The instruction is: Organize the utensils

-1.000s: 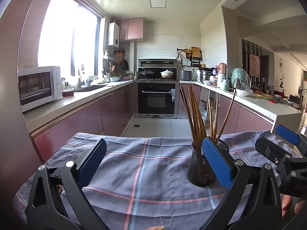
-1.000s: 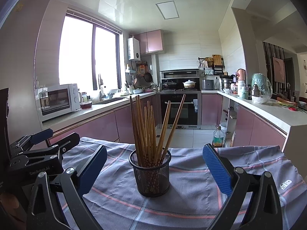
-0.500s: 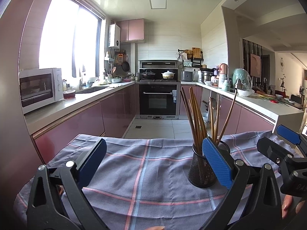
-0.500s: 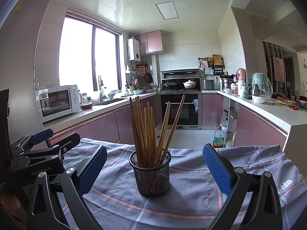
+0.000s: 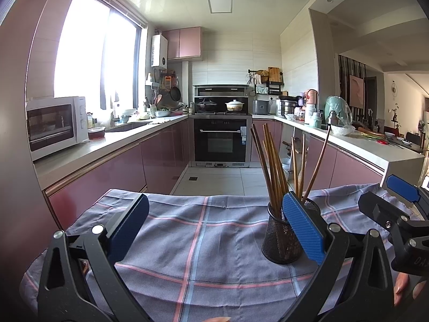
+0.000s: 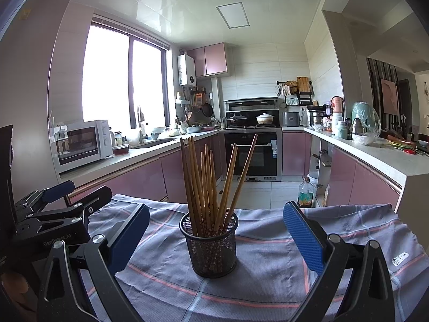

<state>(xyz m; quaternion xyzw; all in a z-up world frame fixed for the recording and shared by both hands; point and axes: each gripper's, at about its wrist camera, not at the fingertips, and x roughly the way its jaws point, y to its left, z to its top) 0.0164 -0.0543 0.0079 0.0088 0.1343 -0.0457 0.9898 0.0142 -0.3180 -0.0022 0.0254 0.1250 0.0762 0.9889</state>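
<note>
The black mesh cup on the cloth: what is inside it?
The mesh cup holds brown chopsticks standing on end, some leaning right. Through the mesh their patterned lower ends show; whether anything else lies at the bottom cannot be seen.

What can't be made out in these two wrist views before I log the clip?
- Left wrist view: the right side of the mesh cup is covered by a finger of the left gripper.
- Both views: chopsticks overlap, so no sure count.
- Right wrist view: the print on the tablecloth corner is too small to read.
</note>
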